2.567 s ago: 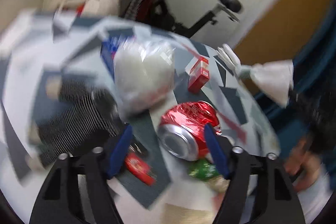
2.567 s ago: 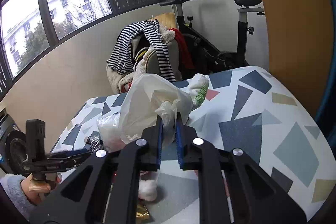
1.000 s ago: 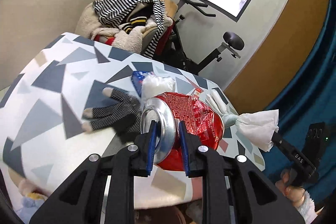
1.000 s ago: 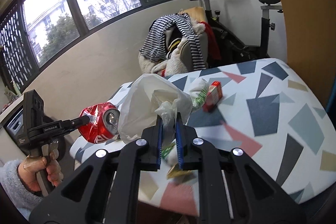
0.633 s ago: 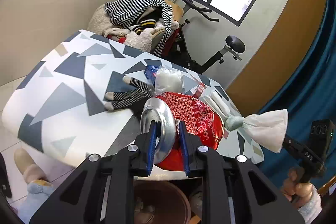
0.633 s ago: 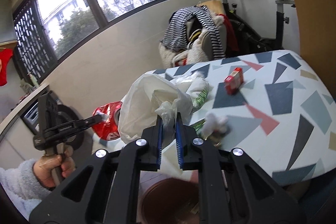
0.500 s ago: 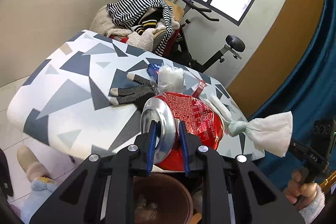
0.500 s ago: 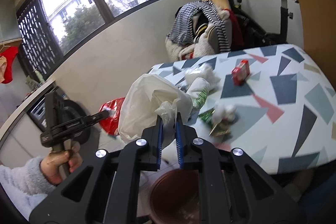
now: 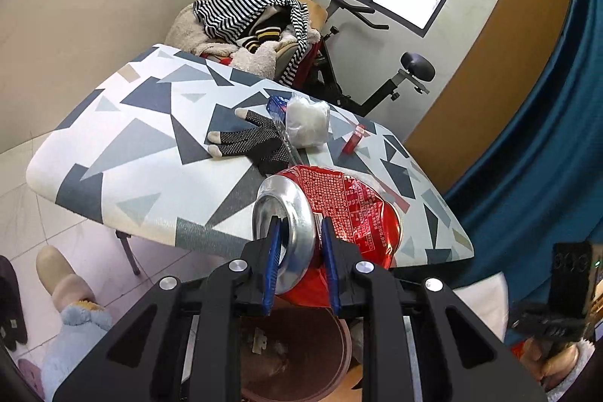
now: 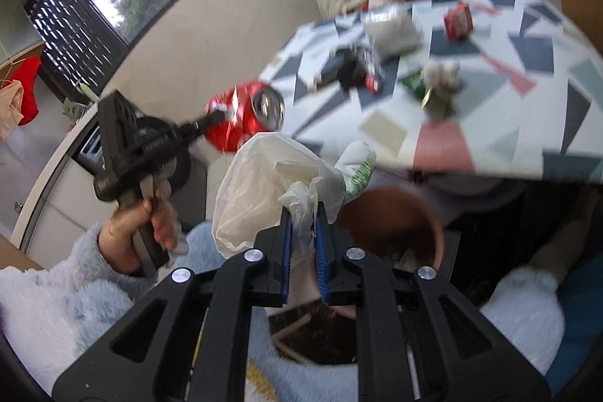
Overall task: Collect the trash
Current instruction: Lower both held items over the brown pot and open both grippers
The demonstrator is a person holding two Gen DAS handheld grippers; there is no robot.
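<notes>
My left gripper (image 9: 299,232) is shut on the rim of a crushed red can (image 9: 339,210), held in the air off the table's near edge, above a brown trash bin (image 9: 301,353). The can (image 10: 245,115) also shows in the right wrist view. My right gripper (image 10: 301,225) is shut on the knotted neck of a white plastic bag (image 10: 271,183), held just above the bin (image 10: 392,228) in front of the table (image 10: 490,93). The bag's edge (image 9: 486,300) shows at lower right in the left wrist view.
On the patterned table (image 9: 143,145) lie a black glove (image 9: 256,145), a clear bag of white stuff (image 9: 307,119), a blue wrapper (image 9: 275,104), a red box (image 9: 352,140) and green wrappers (image 10: 418,81). A chair piled with clothes (image 9: 252,21) and an exercise bike (image 9: 377,63) stand behind.
Both grippers have pulled back off the table and dropped lower with their loads. The brown bin now sits right under the can and the bag. The right view has tilted downward.
</notes>
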